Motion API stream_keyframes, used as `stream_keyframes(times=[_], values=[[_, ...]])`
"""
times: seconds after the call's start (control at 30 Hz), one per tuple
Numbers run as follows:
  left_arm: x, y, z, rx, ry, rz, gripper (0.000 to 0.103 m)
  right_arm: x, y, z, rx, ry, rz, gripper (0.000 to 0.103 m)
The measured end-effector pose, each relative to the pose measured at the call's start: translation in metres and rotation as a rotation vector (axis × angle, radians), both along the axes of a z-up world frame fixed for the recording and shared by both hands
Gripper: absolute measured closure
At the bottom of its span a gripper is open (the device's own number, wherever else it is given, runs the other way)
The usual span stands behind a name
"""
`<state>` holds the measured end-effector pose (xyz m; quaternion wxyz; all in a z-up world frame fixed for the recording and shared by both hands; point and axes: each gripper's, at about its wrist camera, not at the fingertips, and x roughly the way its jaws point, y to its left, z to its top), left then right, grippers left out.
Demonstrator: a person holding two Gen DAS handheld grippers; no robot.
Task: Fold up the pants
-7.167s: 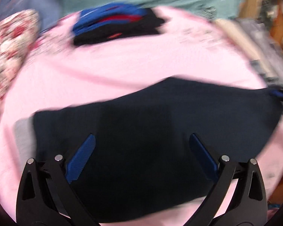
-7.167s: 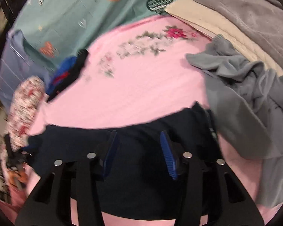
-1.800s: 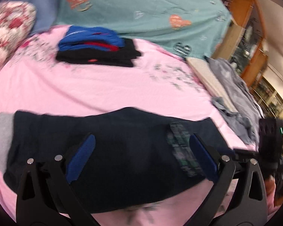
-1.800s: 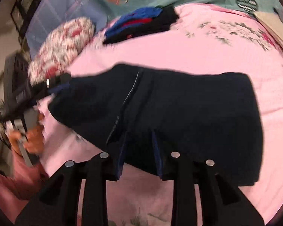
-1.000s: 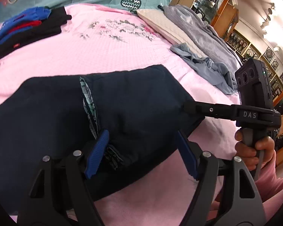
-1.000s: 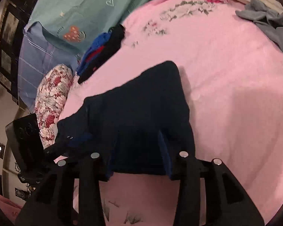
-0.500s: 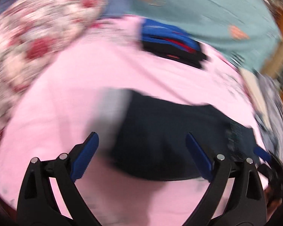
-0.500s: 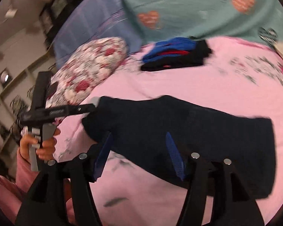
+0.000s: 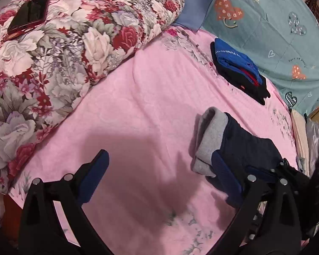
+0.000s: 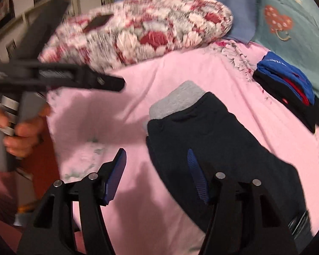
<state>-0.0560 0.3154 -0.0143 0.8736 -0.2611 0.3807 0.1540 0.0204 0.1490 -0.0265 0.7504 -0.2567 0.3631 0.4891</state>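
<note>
Left wrist view: I read my left gripper [image 9: 160, 170] with its jaws spread wide after just opening, nothing between them but the pink bedsheet [image 9: 151, 97]. Its right-hand blue pad [image 9: 225, 178] sits just in front of the grey cuff end [image 9: 210, 136] of the dark navy pants [image 9: 251, 146]; I cannot tell whether pad and cloth touch. The pants lie folded on the sheet, the cuff end pointing toward the floral quilt [image 9: 63, 48], the rest running away from it.

Right wrist view: I read my right gripper [image 10: 156, 172] with its jaws parted about halfway, having opened within the last second. The pads press on nothing. One blue pad [image 10: 196, 176] hangs over the edge of the pants [image 10: 219, 140]; the other is over bare sheet [image 10: 180, 74]. On the side of the pants nearer the quilt [image 10: 151, 29], a hand [image 10: 21, 131] grips the handle of the left gripper [image 10: 78, 78], blurred.

Beyond the pants, away from the quilt, a folded stack of blue, red and black clothes [image 9: 240, 70] lies on the sheet beside a teal heart-print cover [image 9: 272, 29]. A dark phone [image 9: 29, 14] rests on top of the quilt.
</note>
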Motion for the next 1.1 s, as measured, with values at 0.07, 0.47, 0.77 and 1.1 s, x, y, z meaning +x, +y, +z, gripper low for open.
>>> stream_keyframes(times=[0.07, 0.47, 0.77, 1.1], values=[[-0.003, 0.009, -0.001, -0.028, -0.012, 0.011, 0.004, 0.000, 0.017, -0.013, -0.073, -0.066, 0.027, 0.042], [0.017, 0.008, -0.011, -0.296, -0.117, -0.123, 0.004, 0.013, 0.018, -0.025, -0.091, -0.126, -0.008, 0.083], [0.070, -0.035, -0.036, -0.716, -0.179, -0.387, 0.003, 0.015, -0.022, 0.004, 0.091, -0.116, -0.102, 0.090], [0.127, -0.066, -0.059, -0.690, -0.060, -0.434, 0.049, 0.005, -0.033, 0.003, 0.117, -0.155, -0.112, 0.087]])
